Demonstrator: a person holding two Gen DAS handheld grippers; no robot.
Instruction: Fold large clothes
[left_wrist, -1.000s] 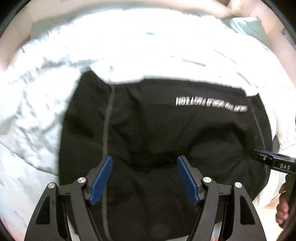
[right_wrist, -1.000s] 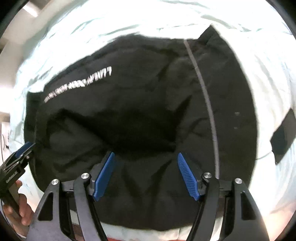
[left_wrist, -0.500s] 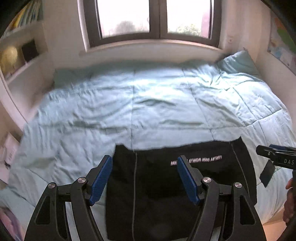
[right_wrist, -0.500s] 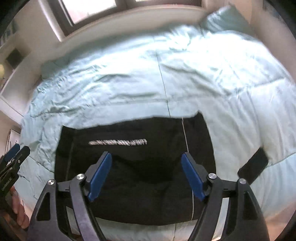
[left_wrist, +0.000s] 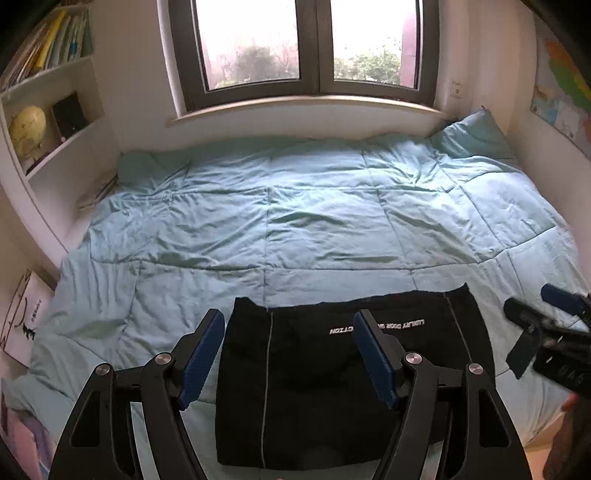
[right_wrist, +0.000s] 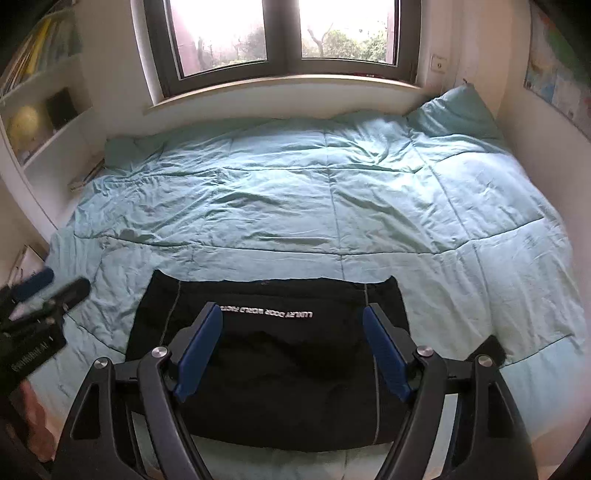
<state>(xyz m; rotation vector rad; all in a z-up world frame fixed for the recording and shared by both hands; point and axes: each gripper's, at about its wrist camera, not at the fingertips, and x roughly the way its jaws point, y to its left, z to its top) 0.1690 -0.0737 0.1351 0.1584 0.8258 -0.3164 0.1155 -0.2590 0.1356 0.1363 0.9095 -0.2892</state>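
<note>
A black garment (left_wrist: 325, 387) with grey side stripes and white lettering lies folded into a rectangle at the near edge of the bed, also in the right wrist view (right_wrist: 273, 354). My left gripper (left_wrist: 290, 356) is open and empty, held above and in front of it. My right gripper (right_wrist: 291, 352) is open and empty too, raised over the garment. The right gripper shows at the right edge of the left wrist view (left_wrist: 546, 332); the left gripper shows at the left edge of the right wrist view (right_wrist: 40, 299).
The bed has a light blue quilt (left_wrist: 314, 221) with a pillow (left_wrist: 472, 136) at the far right corner. A window (left_wrist: 306, 48) is behind it, white shelves (left_wrist: 48, 122) with a globe to the left, and a small black item (right_wrist: 487, 350) lies right of the garment.
Both grippers have pulled back and up from close over the garment. The views now take in the whole bed and window. Both stayed open.
</note>
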